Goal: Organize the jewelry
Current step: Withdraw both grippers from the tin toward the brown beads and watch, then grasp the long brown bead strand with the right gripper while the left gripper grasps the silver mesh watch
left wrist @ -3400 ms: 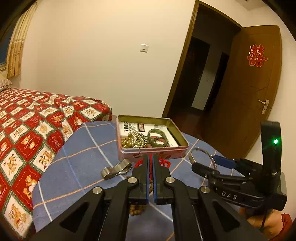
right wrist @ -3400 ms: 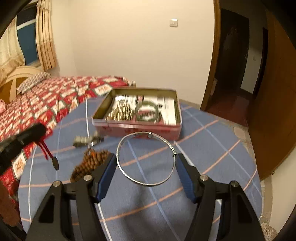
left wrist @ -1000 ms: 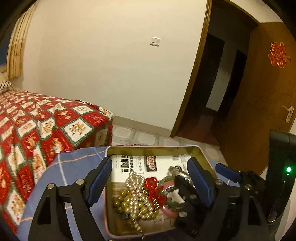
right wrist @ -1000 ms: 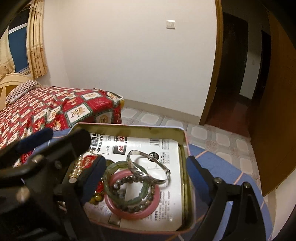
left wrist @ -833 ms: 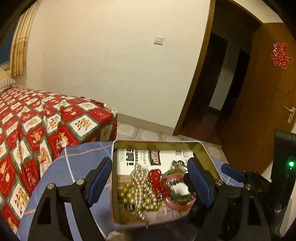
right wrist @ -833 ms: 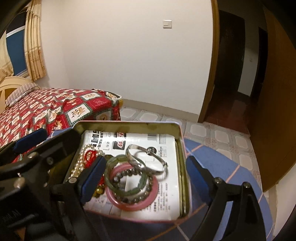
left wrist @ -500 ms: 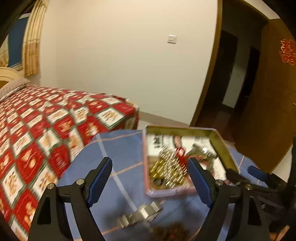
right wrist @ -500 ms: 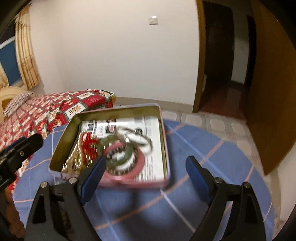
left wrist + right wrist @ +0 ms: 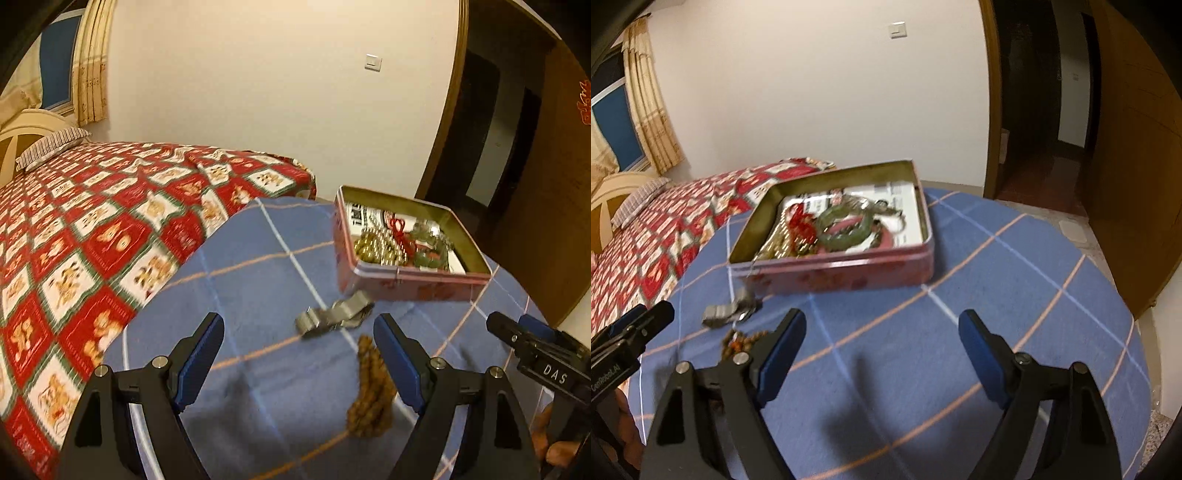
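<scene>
A pink metal tin (image 9: 413, 286) (image 9: 849, 271) stands on the round blue checked table and holds pearls, a red knot, a green bangle (image 9: 846, 225), a pink bangle and a silver bangle. A silver watch (image 9: 332, 319) (image 9: 729, 312) lies on the cloth in front of the tin. A brown bead string (image 9: 371, 391) (image 9: 740, 341) lies nearer, beside the watch. My left gripper (image 9: 299, 363) is open and empty above the cloth, the beads by its right finger. My right gripper (image 9: 882, 354) is open and empty over bare cloth to the right of the beads.
A bed with a red patterned quilt (image 9: 92, 229) lies left of the table. The table edge (image 9: 1137, 332) curves off at the right. A wooden door (image 9: 554, 184) and dark doorway are behind the tin.
Both grippers have pulled back from over the tin toward the near side of the table, both open. The watch and the brown beads have come into view.
</scene>
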`<state>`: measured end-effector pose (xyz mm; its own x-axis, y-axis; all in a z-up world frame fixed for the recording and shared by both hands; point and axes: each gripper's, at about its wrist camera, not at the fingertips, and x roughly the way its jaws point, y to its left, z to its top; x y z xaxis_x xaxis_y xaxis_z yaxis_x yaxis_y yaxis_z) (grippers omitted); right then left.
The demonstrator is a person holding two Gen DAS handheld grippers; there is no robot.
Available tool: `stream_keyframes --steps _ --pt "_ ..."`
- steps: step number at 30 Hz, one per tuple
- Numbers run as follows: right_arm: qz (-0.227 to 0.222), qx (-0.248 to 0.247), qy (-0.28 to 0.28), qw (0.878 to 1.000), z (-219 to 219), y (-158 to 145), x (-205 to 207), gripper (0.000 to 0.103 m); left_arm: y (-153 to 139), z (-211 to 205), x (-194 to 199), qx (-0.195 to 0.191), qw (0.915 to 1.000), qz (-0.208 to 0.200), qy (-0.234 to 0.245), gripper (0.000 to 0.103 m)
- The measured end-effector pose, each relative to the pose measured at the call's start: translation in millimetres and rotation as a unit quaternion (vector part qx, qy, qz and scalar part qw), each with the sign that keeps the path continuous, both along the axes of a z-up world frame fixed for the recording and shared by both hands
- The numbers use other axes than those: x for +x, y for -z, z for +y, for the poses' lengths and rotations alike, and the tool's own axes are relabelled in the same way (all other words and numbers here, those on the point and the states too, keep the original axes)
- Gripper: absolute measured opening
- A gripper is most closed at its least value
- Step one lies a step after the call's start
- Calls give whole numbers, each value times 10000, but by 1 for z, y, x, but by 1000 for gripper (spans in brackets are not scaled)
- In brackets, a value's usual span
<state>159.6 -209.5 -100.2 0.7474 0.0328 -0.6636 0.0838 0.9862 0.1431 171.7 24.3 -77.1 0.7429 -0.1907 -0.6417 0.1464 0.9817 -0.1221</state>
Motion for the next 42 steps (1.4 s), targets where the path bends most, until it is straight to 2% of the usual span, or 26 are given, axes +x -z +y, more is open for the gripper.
stream_keyframes --steps 7,11,13,20,24,26,28,32,33,34,36,37,39,42 --pt "24 -41 -117 9999 11 3 -19 82 10 7 -25 210 9997 101 40 83" --pt "131 22 -241 9996 17 6 -23 68 14 9 -35 255 9996 106 94 83" --pt "173 26 -331 9993 22 7 -24 66 14 10 -38 300 9995 85 108 83" --pt "398 283 -862 9951 56 13 -18 66 8 21 -43 470 9988 -86 -46 83" --pt "474 -18 -1172 9920 89 15 -2 67 5 34 -42 585 9978 -124 -287 83" --pt "548 -58 -1223 9910 102 18 8 74 4 41 -41 623 9971 -135 -416 83" --pt "632 -68 -1230 9904 112 23 17 77 4 48 -41 599 9969 -126 -495 83" --pt "869 -285 -1333 9869 127 34 28 76 5 56 -39 599 9964 -89 -587 83" --pt "930 -361 -1329 9861 129 38 29 74 5 56 -39 596 9965 -90 -574 83" --pt "832 -527 -1321 9863 129 38 26 65 5 56 -38 597 9966 -92 -556 83" --pt "788 -741 -1349 9849 126 39 24 43 5 53 -36 619 9968 -108 -502 83" --pt "808 -715 -1369 9847 122 38 24 29 5 50 -35 619 9969 -115 -463 83" --pt "863 -517 -1373 9854 109 37 24 28 5 46 -31 572 9978 -86 -336 83" --pt "844 -470 -1229 9877 90 34 20 26 8 34 -22 567 9984 39 -22 83"
